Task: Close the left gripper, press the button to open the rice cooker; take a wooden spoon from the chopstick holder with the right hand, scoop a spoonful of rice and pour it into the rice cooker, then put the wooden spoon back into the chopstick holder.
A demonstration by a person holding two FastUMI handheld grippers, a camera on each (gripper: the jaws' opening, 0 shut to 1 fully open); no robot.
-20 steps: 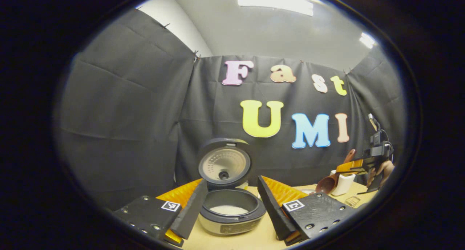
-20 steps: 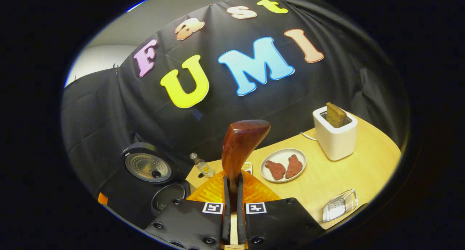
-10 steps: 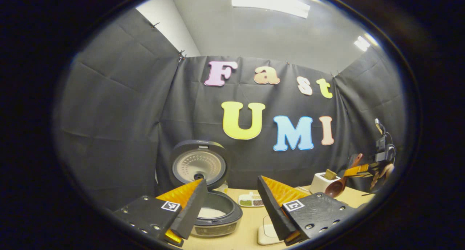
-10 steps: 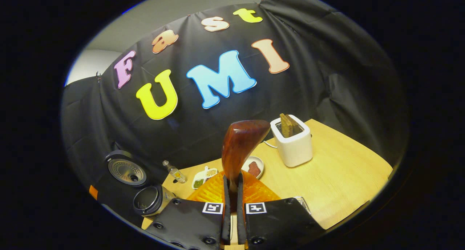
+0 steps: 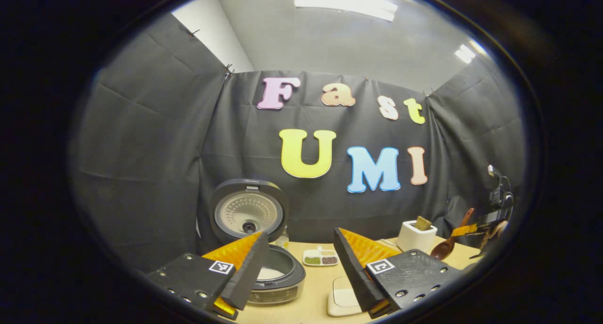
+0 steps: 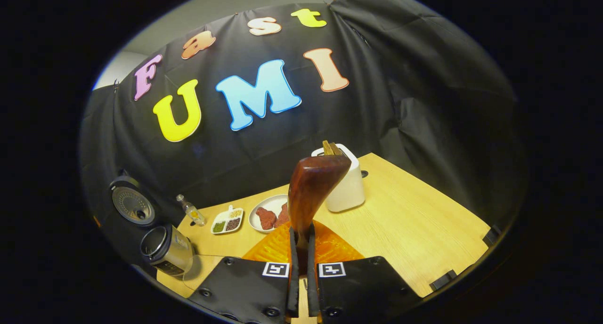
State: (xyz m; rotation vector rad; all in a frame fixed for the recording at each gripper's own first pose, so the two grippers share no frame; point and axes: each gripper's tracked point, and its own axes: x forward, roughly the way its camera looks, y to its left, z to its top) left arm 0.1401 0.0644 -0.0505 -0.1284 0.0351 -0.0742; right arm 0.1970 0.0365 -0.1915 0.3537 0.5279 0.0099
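The rice cooker (image 5: 275,279) stands open on the table, its lid (image 5: 248,214) upright and white rice (image 5: 269,273) in the pot. My left gripper (image 5: 301,263) is open just right of the pot, holding nothing. At the far right, my right gripper (image 5: 466,230) holds the wooden spoon (image 5: 442,252) with its bowl hanging low over the table. In the right gripper view, the right gripper (image 6: 301,248) is shut on the wooden spoon's handle (image 6: 313,192), which sticks up. The rice cooker (image 6: 167,251) sits far off at the lower left.
A white toaster (image 6: 346,187) with a brown slice stands mid-table. Beside it lie a plate of red meat pieces (image 6: 269,214), a sectioned dish of grains (image 6: 226,222) and a small bottle (image 6: 191,211). A flat white pad (image 5: 344,301) lies near my left gripper. Bare tabletop (image 6: 424,239) spreads to the right.
The left gripper has drawn back and to the right of the cooker. The right gripper has carried the spoon farther from the cooker, which now looks smaller in its view.
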